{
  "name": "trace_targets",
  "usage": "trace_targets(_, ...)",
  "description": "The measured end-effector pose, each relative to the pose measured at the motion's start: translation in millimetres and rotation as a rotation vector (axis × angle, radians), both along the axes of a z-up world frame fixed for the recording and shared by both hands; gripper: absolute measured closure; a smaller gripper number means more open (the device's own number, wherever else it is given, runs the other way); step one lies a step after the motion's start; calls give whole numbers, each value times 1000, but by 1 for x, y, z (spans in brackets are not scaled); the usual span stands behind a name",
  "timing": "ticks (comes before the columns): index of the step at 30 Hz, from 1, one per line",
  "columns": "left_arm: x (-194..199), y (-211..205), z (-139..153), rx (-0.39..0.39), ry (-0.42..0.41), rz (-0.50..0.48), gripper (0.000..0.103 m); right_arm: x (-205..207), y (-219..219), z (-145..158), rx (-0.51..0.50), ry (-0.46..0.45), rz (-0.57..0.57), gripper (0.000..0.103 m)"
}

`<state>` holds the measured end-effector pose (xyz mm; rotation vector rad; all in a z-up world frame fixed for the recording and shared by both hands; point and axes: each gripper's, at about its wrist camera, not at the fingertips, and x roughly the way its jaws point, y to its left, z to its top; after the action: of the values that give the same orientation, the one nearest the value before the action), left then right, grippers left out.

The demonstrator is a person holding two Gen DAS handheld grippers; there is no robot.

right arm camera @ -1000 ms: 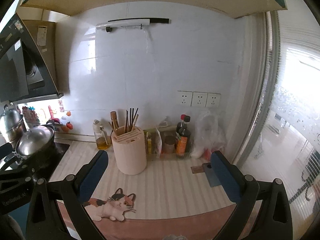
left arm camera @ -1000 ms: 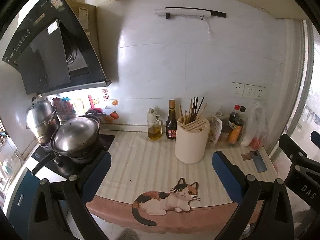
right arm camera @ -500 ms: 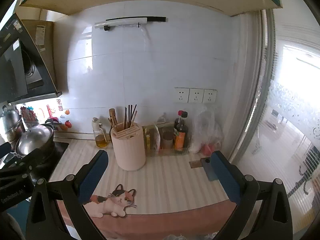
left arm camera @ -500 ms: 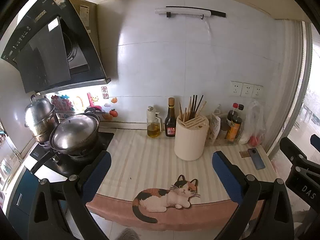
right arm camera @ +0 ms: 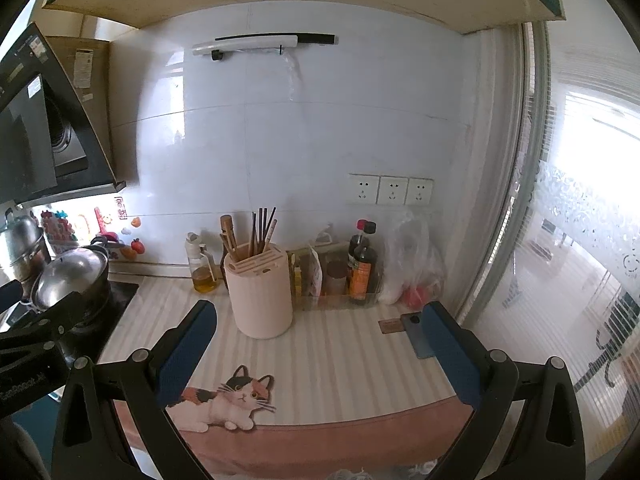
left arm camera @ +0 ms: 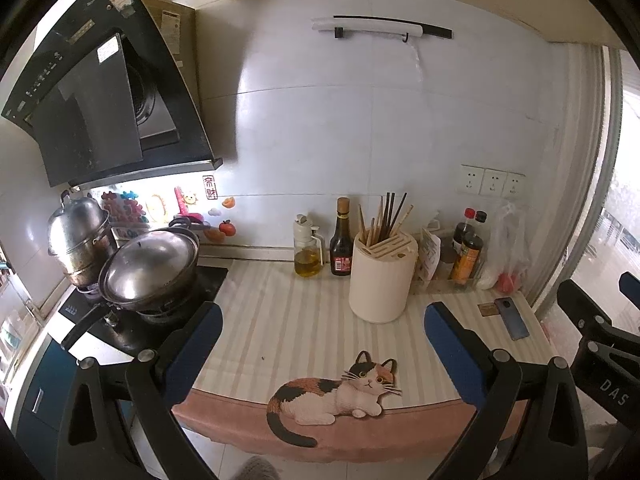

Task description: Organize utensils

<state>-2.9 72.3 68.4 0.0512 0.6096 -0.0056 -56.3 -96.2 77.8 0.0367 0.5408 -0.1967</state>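
**A:** Where do the utensils sit?

**B:** A bundle of wooden and dark chopsticks [left arm camera: 385, 216] stands upright in a cream cylindrical slotted holder [left arm camera: 381, 278] on the striped countertop mat [left arm camera: 280, 312], near the white tiled wall. A clear glass oil bottle [left arm camera: 307, 251] and a dark sauce bottle with a red label [left arm camera: 341, 244] stand just left of the holder. More dark bottles [left arm camera: 467, 254] and a clear plastic bag [left arm camera: 506, 248] stand to its right.

**A:** And the grippers?

**B:** The left gripper [left arm camera: 322, 344] hangs in front of the counter edge, its blue-padded fingers [left arm camera: 196, 342] spread wide apart and holding nothing. The right gripper [right arm camera: 320, 344] is likewise spread wide and empty, facing the holder from slightly further right.

**A:** What else is on the counter?

**B:** A calico cat picture [left arm camera: 340, 392] decorates the mat's front edge. A blue-grey phone [left arm camera: 512, 318] lies flat at the right end, beside a small brown card [left arm camera: 488, 309]. At the left, a lidded steel wok [left arm camera: 150, 266] sits on a black stove, with a tall steel steamer pot [left arm camera: 78, 236] behind it.
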Motion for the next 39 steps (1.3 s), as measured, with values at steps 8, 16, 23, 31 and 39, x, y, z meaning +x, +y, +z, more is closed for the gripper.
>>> trace_targets(8,3,-2,2,0,0,-7,0,-1,5,1,-2,5,5,0)
trace_targets(16,6,-4,-3,1,16,-3,0,4,4,1,-4,15,-1,0)
trace_targets(23,8,-5,-6,1,24,-2,0,11,2,-4,-1,37,-3,0)
trace_targets(31,13,-4,-11,-1,37,2,0,16,-1,-8,6,55,4,0)
trace_targets(39,14,-4,-12,0,38,2,0,21,-2,-8,7,57,5,0)
